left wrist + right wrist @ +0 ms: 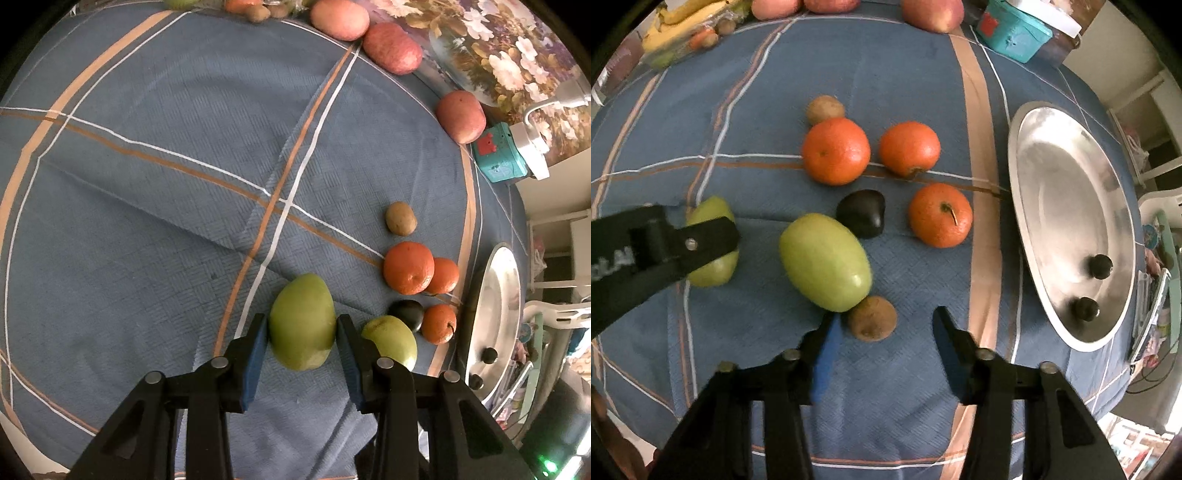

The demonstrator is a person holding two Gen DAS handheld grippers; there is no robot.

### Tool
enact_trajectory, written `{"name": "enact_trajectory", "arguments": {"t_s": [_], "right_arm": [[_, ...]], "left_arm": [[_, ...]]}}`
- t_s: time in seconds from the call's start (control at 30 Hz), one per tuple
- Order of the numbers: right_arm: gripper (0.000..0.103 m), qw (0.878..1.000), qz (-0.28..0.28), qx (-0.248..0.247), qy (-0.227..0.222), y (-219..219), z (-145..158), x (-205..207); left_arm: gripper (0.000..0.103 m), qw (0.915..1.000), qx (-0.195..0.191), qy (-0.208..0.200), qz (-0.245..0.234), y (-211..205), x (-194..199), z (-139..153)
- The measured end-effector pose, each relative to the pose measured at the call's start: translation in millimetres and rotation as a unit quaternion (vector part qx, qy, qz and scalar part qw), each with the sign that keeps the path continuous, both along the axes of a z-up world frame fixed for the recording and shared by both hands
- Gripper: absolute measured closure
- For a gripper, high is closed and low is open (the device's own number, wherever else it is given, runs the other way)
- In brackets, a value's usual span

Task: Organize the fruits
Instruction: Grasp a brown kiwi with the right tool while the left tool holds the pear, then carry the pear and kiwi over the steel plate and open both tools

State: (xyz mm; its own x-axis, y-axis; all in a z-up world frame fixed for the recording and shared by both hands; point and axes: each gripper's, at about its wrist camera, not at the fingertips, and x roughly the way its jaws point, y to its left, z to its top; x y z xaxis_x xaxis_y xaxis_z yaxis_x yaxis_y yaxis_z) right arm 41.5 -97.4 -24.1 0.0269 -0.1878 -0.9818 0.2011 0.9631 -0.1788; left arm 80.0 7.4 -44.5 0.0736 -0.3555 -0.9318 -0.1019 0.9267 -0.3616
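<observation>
My left gripper (300,325) is shut on a green mango (302,326) resting on the blue cloth; the same mango shows in the right wrist view (711,245) behind the left gripper's finger. A second green mango (824,263) lies just ahead of my right gripper (882,317), which is open and empty with a brown kiwi (872,318) between its fingertips. Three oranges (835,156) (909,148) (940,215) and a dark avocado (862,213) lie beyond. Another kiwi (825,109) sits behind the oranges.
A silver metal tray (1067,206) at the right table edge holds two small dark fruits (1100,266). Red apples (392,48) line the far edge, with a teal box (1012,33) and a bag of bananas (683,26) at the back.
</observation>
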Motion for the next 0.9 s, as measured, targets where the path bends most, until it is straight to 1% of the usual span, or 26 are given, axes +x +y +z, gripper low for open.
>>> {"name": "enact_trajectory", "arguments": {"t_s": [0.03,0.1,0.2,0.3,0.4,0.47,0.57,0.6,0.7,0.8,0.9], "right_arm": [[0.074,1.000,0.002,0.011,-0.006,-1,1,-3],[0.075,0.999,0.003,0.035,-0.014,0,4,-5],[0.075,0.998,-0.002,0.048,-0.036,2,20,0],[0.075,0.994,-0.011,0.081,-0.070,-1,41,0],[0.075,0.988,-0.016,0.105,-0.115,-5,64,1],[0.075,0.985,-0.019,0.105,-0.136,-7,75,0],[0.075,0.983,-0.029,0.100,-0.153,-13,88,-2],[0.075,0.983,-0.032,0.096,-0.156,-16,88,-3],[0.075,0.983,-0.046,0.083,-0.155,-27,75,-7],[0.075,0.983,-0.064,0.087,-0.150,-38,73,-7],[0.075,0.982,-0.075,0.082,-0.150,-50,76,-10]], "left_arm": [[0.063,1.0000,-0.002,0.001,0.001,0,0,-1],[0.063,1.0000,-0.004,0.003,0.003,1,0,-2],[0.063,0.9999,-0.008,0.004,0.008,3,0,-1],[0.063,0.9998,-0.012,0.004,0.013,6,0,-2],[0.063,0.9999,-0.012,0.004,0.010,9,2,-2],[0.063,0.9999,-0.012,0.004,0.008,8,3,-3],[0.062,0.9997,-0.020,0.013,0.004,4,3,-10],[0.062,0.9998,-0.018,0.011,0.001,3,3,-10],[0.062,1.0000,-0.008,0.004,-0.002,1,3,-8],[0.062,0.9997,-0.016,0.000,0.016,6,3,-6],[0.062,0.9992,-0.011,-0.020,0.033,14,4,6]]}}
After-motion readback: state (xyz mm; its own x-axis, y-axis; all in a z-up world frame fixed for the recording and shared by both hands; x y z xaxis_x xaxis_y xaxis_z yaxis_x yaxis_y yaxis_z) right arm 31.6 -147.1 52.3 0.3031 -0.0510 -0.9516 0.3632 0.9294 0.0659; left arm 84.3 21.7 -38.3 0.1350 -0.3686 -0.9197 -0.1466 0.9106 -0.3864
